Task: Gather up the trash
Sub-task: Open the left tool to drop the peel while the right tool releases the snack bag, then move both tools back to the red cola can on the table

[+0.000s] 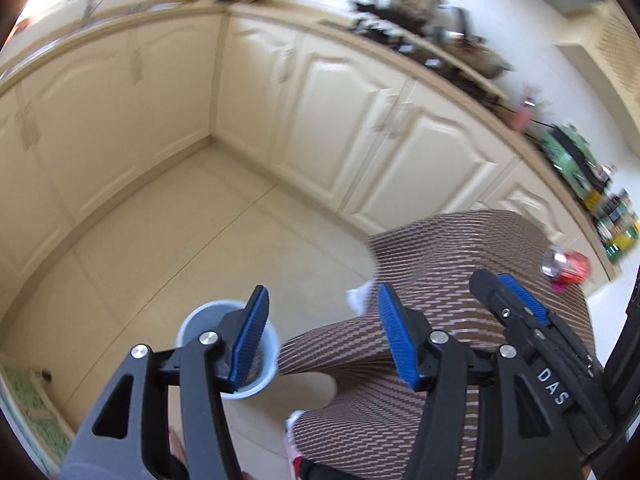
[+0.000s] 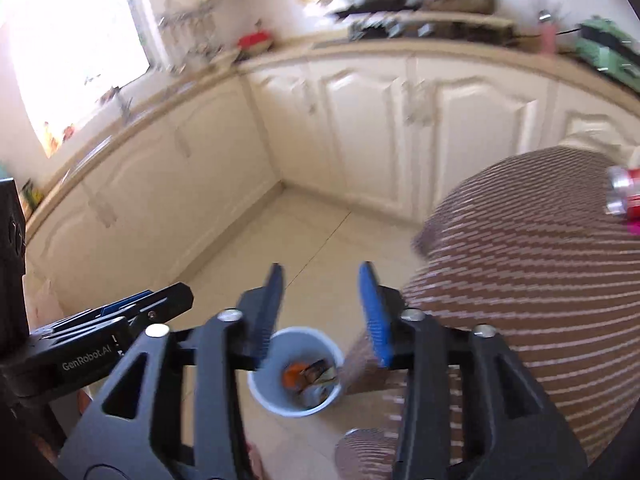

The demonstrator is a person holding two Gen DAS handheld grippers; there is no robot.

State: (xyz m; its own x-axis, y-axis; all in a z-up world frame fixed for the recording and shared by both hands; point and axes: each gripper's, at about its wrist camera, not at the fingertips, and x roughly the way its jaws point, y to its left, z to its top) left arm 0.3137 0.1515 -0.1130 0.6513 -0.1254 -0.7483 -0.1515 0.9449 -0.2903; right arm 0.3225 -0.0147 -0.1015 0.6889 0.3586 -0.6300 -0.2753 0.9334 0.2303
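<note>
A small white bin (image 2: 296,372) stands on the tiled floor and holds several pieces of trash, one orange. It also shows in the left wrist view (image 1: 228,352), partly behind my left finger. My right gripper (image 2: 322,312) is open and empty, directly above the bin. My left gripper (image 1: 322,340) is open and empty, just right of the bin. A red and silver can (image 1: 566,266) lies on a round table with a brown striped cloth (image 1: 460,264); it also shows at the right edge of the right wrist view (image 2: 624,196).
Cream cabinets (image 1: 340,120) run along two walls and meet in a corner. The counter above carries a stove, bottles and a green box (image 1: 568,148). The right gripper's body (image 1: 520,320) shows in the left wrist view. A green mat (image 1: 24,396) lies at the left.
</note>
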